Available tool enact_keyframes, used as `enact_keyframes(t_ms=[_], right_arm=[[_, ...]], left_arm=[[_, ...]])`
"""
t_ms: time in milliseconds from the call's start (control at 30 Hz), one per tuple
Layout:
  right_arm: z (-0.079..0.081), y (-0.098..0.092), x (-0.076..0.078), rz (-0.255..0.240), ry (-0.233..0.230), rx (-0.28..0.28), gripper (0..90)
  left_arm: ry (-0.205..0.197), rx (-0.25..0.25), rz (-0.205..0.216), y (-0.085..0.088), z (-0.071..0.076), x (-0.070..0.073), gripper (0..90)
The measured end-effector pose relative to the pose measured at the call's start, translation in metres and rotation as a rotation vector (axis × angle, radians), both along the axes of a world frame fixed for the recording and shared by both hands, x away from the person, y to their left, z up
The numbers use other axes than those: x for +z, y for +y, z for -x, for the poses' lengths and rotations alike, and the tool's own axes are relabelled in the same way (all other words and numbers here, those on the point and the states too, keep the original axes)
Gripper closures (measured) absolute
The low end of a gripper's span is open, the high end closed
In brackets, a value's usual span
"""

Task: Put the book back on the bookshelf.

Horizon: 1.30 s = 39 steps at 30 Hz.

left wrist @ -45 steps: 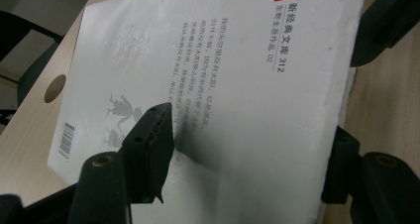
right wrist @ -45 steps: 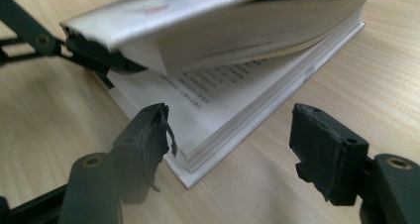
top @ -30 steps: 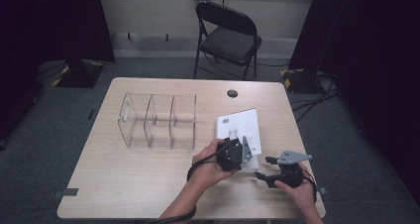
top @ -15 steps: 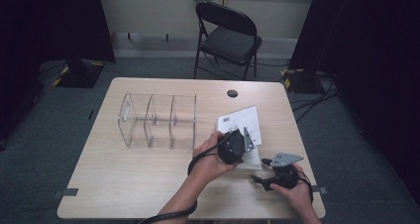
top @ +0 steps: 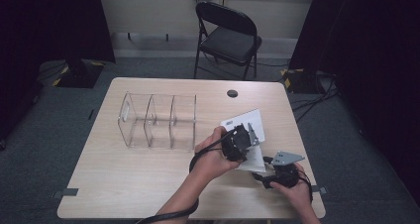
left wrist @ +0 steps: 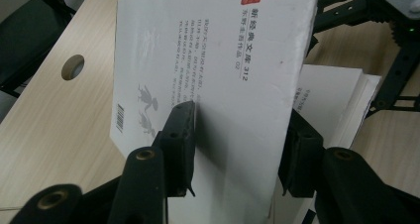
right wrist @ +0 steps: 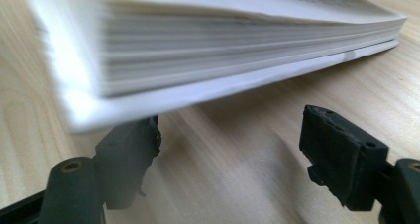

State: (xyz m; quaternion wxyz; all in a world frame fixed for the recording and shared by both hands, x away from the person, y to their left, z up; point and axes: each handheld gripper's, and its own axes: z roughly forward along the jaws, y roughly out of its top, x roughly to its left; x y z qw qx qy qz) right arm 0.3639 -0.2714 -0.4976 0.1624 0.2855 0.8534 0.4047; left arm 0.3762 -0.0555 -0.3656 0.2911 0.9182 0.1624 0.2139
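Left gripper point(top: 246, 135): clamping the white book point(left wrist: 218, 70) across its width, jaws just finished closing on it.
Book: tilting up off the stack point(right wrist: 237, 40) near the table's point(top: 148, 184) right front.
Right gripper point(top: 262, 177): waiting wide open, nothing held, low beside the stack.
Advice: keep lifting squarely, grip firm, toward the clear organizer point(top: 158, 120).

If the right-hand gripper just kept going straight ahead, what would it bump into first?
Probably the lower book: the right gripper points at its page edge, open fingers low on the table. Depth is unclear.
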Motion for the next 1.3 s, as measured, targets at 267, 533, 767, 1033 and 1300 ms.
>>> enact_keyframes(t_ms=[267,533,767,1033,1300], right_arm=[[-0.002,-0.001,0.001,-0.028,-0.021,-0.004,23.2],[0.001,-0.003,0.013,-0.067,-0.089,-0.009,23.8],[0.000,-0.007,0.013,-0.071,-0.089,-0.019,23.7],[0.001,-0.002,0.017,-0.044,-0.128,-0.013,24.1],[0.003,0.003,0.027,0.011,-0.188,0.053,25.9]], left_arm=[[0.013,0.008,-0.012,0.000,0.004,0.007,56.4],[0.021,0.004,-0.019,0.000,0.007,0.007,56.4],[0.023,0.008,-0.015,0.000,0.008,0.007,56.4],[0.018,0.005,-0.024,-0.002,0.010,0.007,56.5],[0.023,0.000,-0.041,-0.002,0.011,0.013,57.2]])
